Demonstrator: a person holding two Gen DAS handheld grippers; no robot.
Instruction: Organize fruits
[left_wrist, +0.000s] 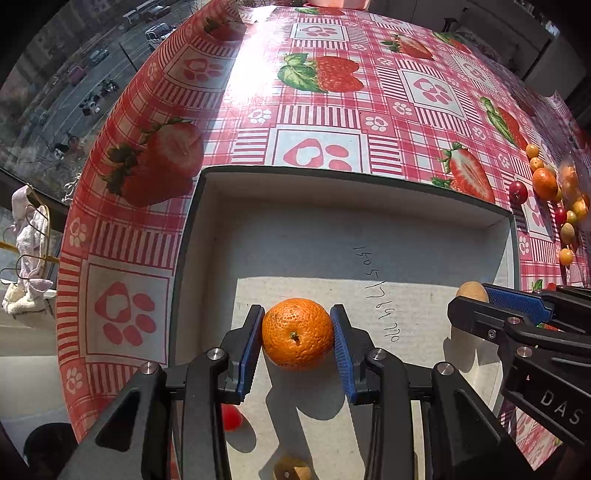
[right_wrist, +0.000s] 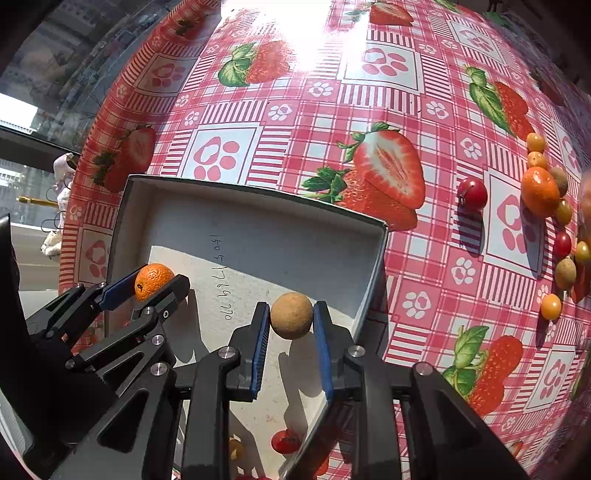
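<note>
While both hands hang over the open box (left_wrist: 369, 229) near the counter's (left_wrist: 325, 110) window-side edge, the left gripper (left_wrist: 297, 334) has its fingers (left_wrist: 248, 347) pressed against the sides of a mandarin (left_wrist: 297, 332), and the right gripper (right_wrist: 291, 317) clamps a small brown round fruit (right_wrist: 291, 314) the same way. Loose fruit (right_wrist: 543, 192), red, orange and yellow, lies scattered toward the counter's far right edge, well apart from the box.
</note>
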